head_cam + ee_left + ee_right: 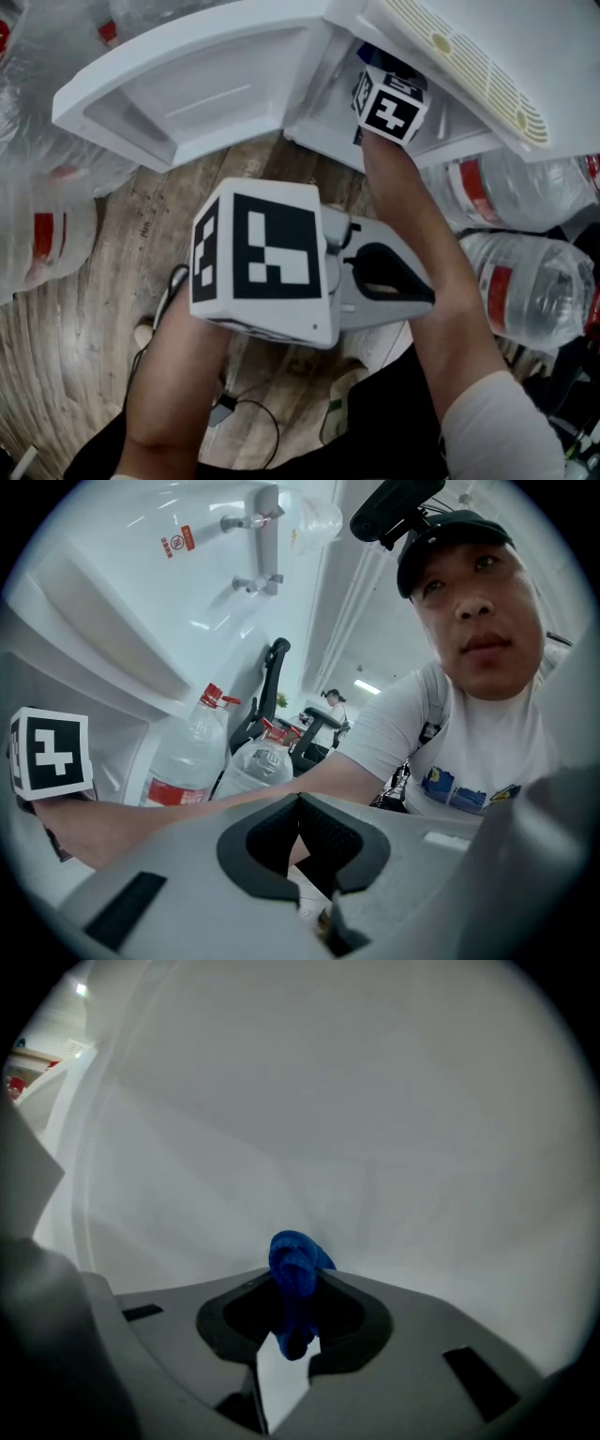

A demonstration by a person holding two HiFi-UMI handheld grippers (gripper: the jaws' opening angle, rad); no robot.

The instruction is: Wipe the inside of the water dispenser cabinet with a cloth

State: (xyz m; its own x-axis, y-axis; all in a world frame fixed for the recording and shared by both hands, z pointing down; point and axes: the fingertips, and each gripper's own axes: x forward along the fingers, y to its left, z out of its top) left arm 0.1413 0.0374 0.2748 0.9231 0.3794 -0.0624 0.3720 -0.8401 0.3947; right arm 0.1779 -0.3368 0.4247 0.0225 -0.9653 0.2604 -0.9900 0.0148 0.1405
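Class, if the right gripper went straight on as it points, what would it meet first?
Probably the cabinet's white inner wall, right behind the blue cloth the right gripper holds; depth is unclear.

Office: desk chairs, ceiling strip lights, water bottles.

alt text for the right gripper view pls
The right tongs are shut on a bunched blue cloth, which pokes out past them. Behind it is a plain white cabinet wall, dimly lit.
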